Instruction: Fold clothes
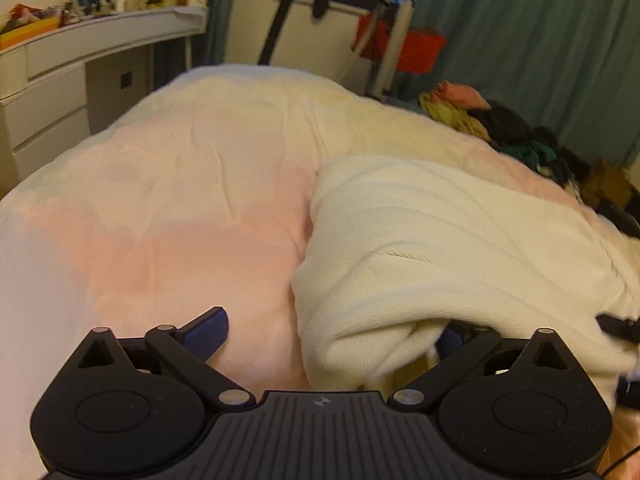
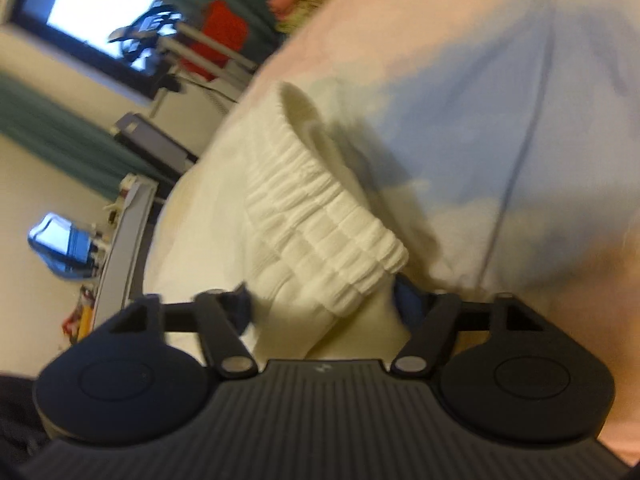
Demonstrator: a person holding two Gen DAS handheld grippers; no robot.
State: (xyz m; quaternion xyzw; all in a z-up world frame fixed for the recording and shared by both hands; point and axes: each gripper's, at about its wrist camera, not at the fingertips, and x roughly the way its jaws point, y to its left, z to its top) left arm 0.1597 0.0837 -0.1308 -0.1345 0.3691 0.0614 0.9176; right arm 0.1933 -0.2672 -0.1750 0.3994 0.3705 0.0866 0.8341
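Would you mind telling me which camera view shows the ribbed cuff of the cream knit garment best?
The right wrist view: the ribbed cuff fills the centre, its ridges plain, reaching down between the right gripper's fingers. The left wrist view shows only the cream garment's smooth body, no ribbing.

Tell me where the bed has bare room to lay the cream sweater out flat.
The bare stretch is the pink bedspread between the white dresser and the cream sweater, running up toward the far edge. The right edge is crowded: a pile of clothes lies along it by the green curtain.

Left gripper's (image 1: 328, 340) right fingertip under the cream sweater (image 1: 440, 240).
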